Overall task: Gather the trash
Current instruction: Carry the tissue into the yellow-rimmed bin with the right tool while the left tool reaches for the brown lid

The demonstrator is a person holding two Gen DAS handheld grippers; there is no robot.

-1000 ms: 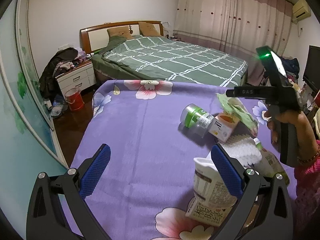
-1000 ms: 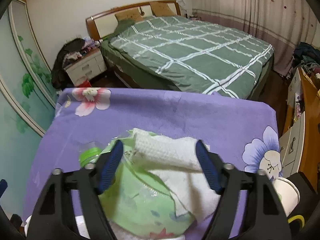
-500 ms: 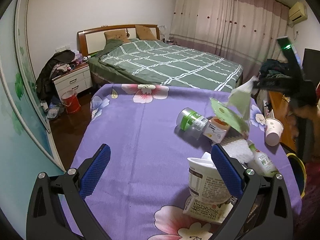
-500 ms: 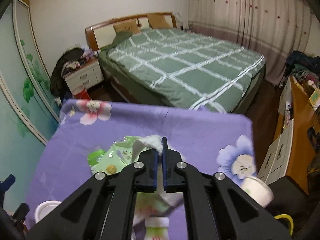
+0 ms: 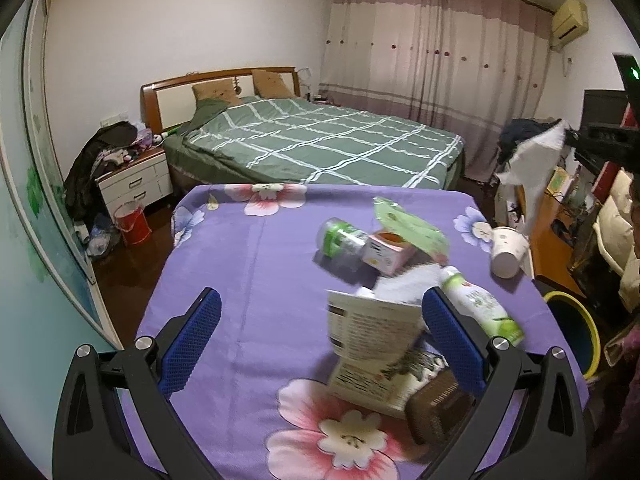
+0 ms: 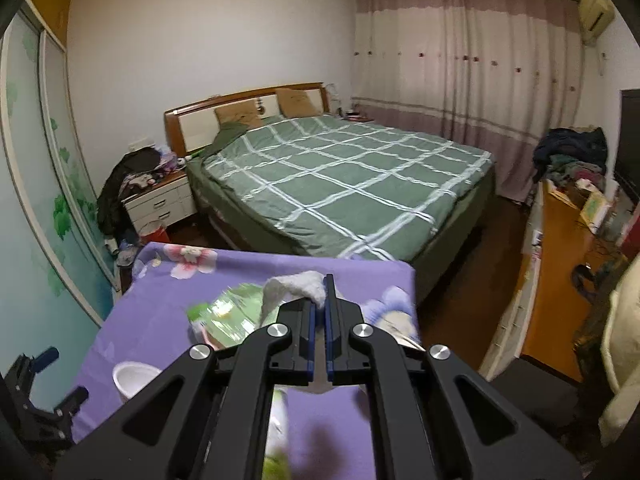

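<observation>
Tissue (image 5: pixel 532 164) hangs lengthwise down from right claw (image 6: pixel 319 304), pinched closed.

We see the right tongs (image 5: pixel 568 138) cut off by the right edge of the left wrist view, only their dark tip showing where it pinches the white tissue (image 5: pixel 534 160). The printed carton (image 5: pixel 374 344) between the left tongs (image 5: pixel 320 336) is smeared, its text unreadable, and it hides part of the brown object (image 5: pixel 438 404) beside it. In the right wrist view the green wrapper (image 6: pixel 232 312) is blurred, and the tongs' own frame covers most of the bottle (image 6: pixel 278 420) on the tabletop (image 6: pixel 160 304).
</observation>
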